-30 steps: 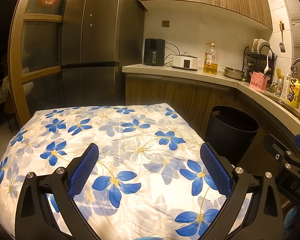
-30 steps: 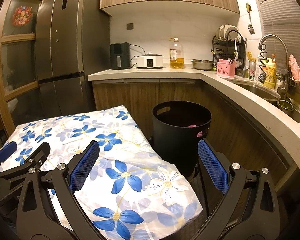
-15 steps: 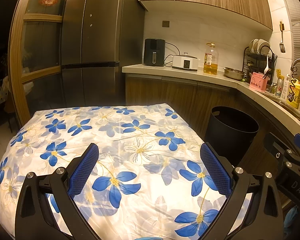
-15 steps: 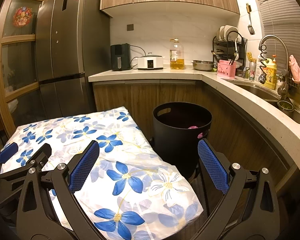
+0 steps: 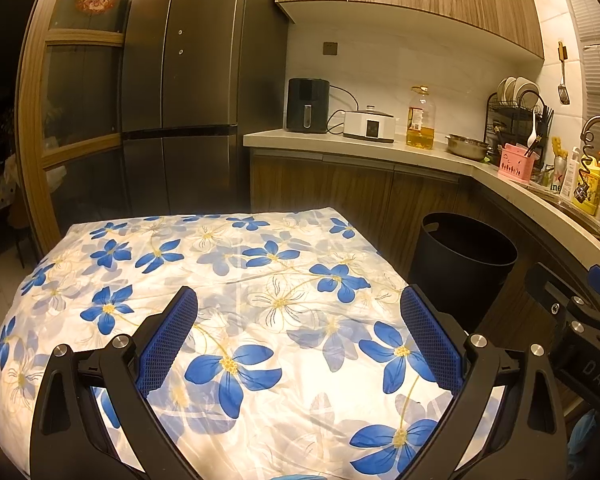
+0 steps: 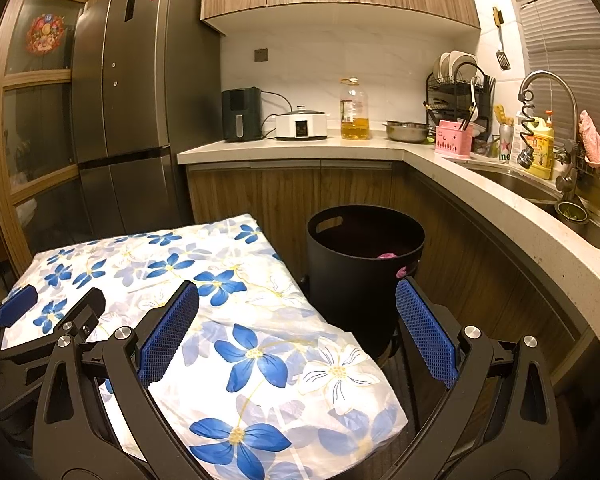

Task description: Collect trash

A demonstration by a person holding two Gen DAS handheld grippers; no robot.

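Note:
A black round trash bin (image 6: 364,264) stands on the floor right of the table, and I see pink scraps (image 6: 387,256) inside it. The same bin (image 5: 466,256) shows in the left wrist view. My left gripper (image 5: 300,336) hangs open over the flowered tablecloth (image 5: 220,280), with nothing between its blue pads. My right gripper (image 6: 296,332) is open too, above the table's right corner and just in front of the bin. The left gripper (image 6: 40,320) shows at the left edge of the right wrist view. No loose trash shows on the cloth.
A white cloth with blue flowers (image 6: 240,320) covers the table. Behind it stand a tall dark fridge (image 5: 180,100) and a wooden counter (image 6: 300,152) with an air fryer, cooker, oil bottle and bowl. A sink (image 6: 540,188) with tap runs along the right.
The right wrist view has shifted slightly, so the bin and table sit a touch higher in frame. The left gripper has not moved. Both grippers stay open.

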